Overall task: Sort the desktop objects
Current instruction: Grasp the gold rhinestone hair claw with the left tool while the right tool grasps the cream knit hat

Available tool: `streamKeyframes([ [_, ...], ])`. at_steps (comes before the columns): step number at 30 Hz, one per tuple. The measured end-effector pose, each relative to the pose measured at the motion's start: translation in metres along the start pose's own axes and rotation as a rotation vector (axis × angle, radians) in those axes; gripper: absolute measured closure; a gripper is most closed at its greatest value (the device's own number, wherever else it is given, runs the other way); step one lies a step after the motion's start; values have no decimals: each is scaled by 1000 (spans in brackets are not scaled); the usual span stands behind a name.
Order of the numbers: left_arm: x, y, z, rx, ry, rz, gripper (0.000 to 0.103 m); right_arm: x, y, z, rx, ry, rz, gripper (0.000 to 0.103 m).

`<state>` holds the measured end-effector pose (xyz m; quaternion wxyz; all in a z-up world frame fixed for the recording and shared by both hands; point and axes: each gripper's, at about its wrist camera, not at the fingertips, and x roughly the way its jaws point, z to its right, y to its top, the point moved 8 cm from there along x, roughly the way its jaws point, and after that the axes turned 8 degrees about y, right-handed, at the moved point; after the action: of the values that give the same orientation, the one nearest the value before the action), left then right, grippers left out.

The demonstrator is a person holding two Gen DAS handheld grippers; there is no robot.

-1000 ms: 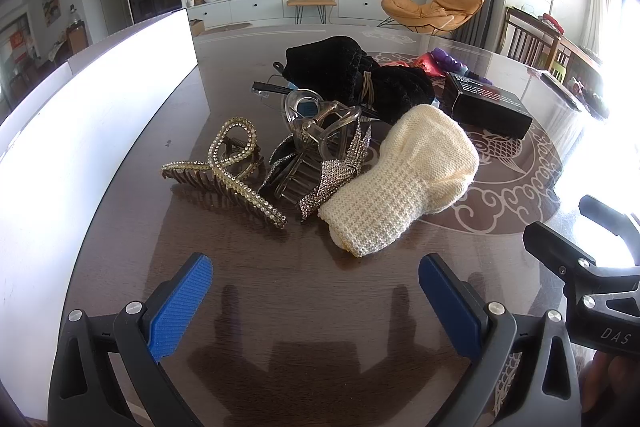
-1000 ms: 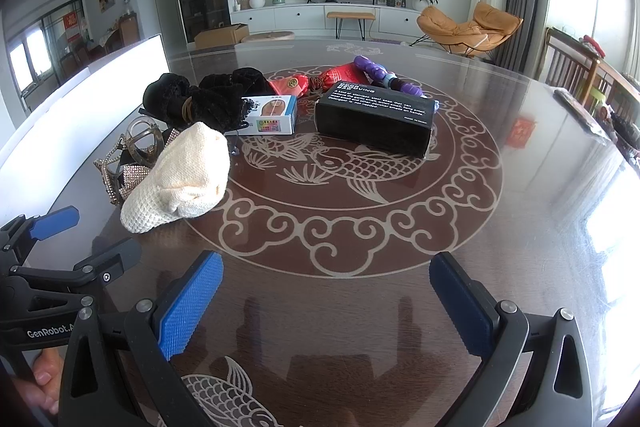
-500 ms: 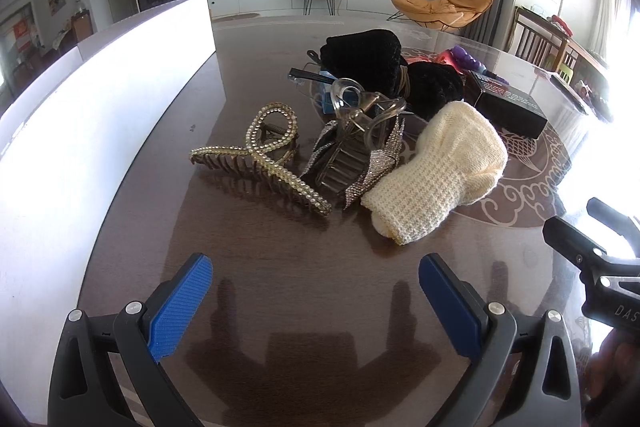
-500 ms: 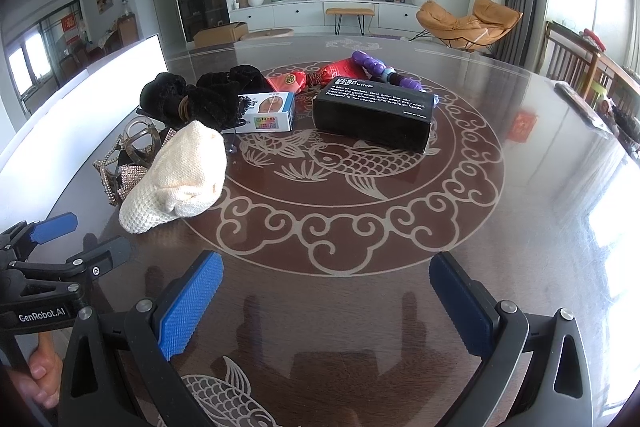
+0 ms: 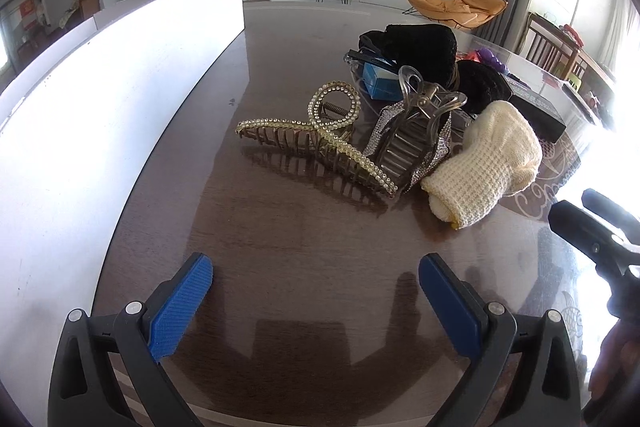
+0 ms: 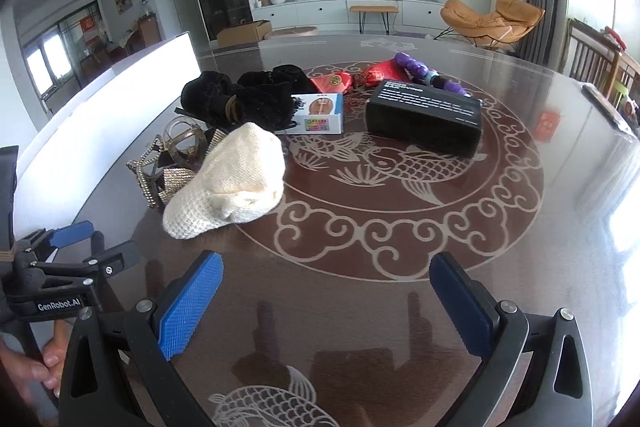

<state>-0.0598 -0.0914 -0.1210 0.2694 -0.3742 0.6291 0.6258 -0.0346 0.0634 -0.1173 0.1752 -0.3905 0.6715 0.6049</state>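
Observation:
A gold rhinestone hair claw (image 5: 320, 143) lies on the dark table, touching a clear claw clip (image 5: 416, 131) with silver rhinestone trim. A cream knit mitten (image 5: 488, 167) (image 6: 232, 183) rests against that clip. Behind them sit black knit pieces (image 5: 416, 47) (image 6: 240, 99), a small blue-and-white box (image 6: 320, 115), a black box (image 6: 424, 115), red pouches (image 6: 340, 81) and a purple item (image 6: 420, 71). My left gripper (image 5: 316, 291) stands open, empty, short of the gold claw. My right gripper (image 6: 326, 287) is open over the table pattern, nothing between its fingers.
A long white panel (image 5: 100, 107) runs along the table's left side. The left gripper (image 6: 72, 247) shows at the lower left of the right wrist view, a hand (image 6: 24, 371) on its grip. Chairs (image 6: 592, 67) stand at the far right.
My left gripper has swung left, so the pile of claws and the mitten now lies right of centre. The right gripper has barely shifted. Both stayed open.

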Motion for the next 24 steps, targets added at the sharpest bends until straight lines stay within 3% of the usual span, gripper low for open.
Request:
streamKeyframes([
  [5,-1,-3,-3,-4,10,-3,0,30,38,-37,29,87,1,0],
  [10,0,-1,-4,4,15,-7,0,70,39,-29,-12,4,-123,0],
  [18,0,-2,-2,19,35,-18,0,23,10,29,32,-57,-101,0],
  [24,-1,11,-18,-78,49,-24,0,11,1,36,71,-23,-69,0],
])
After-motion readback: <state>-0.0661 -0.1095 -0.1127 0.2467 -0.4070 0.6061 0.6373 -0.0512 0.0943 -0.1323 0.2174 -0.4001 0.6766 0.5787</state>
